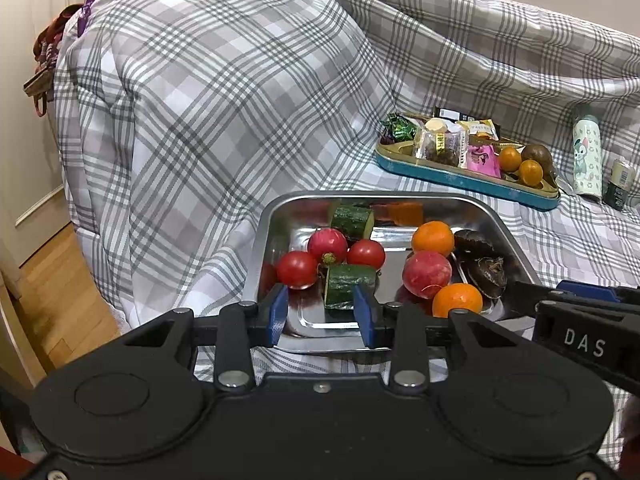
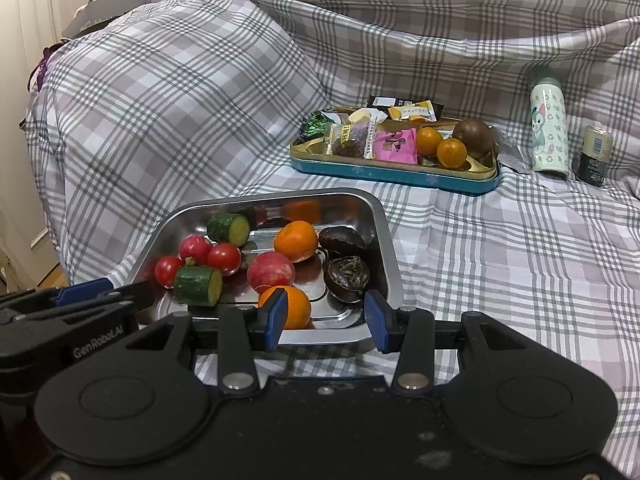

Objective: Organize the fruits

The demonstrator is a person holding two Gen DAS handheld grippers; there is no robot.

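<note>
A grey-and-white plaid sheet (image 2: 460,248) drapes a bed and the mound behind it, with wood floor (image 1: 52,280) showing at the far left. Two handheld grippers hover side by side at the near edge of a steel tray (image 2: 390,256), both angled down toward it. The left gripper (image 1: 322,314) has its blue fingers apart and clamped on nothing; a cucumber chunk (image 1: 346,284) lies just beyond the gap, with a cherry tomato (image 1: 297,269) ahead of its left finger. Farther ahead sit a radish (image 1: 327,245), a second tomato (image 1: 365,254) and another cucumber piece (image 1: 353,222) at the tray's far wall. The right gripper (image 2: 326,318) likewise stands apart and empty; an orange (image 2: 294,304) lies just beyond its left finger, partly hidden by it, and a dark, wrinkled fruit (image 2: 347,278) lies ahead of the gap. Beyond them rest a red fruit (image 2: 271,272), a second orange (image 2: 297,240) and another dark fruit (image 2: 341,240). Well beyond the right gripper, a teal tin (image 2: 400,174) holds wrapped snacks (image 2: 394,146), two small oranges (image 2: 451,153) and a brown round fruit (image 2: 474,138). To the far right of that gripper stand a printed bottle (image 2: 549,126) and a small jar (image 2: 596,156).
</note>
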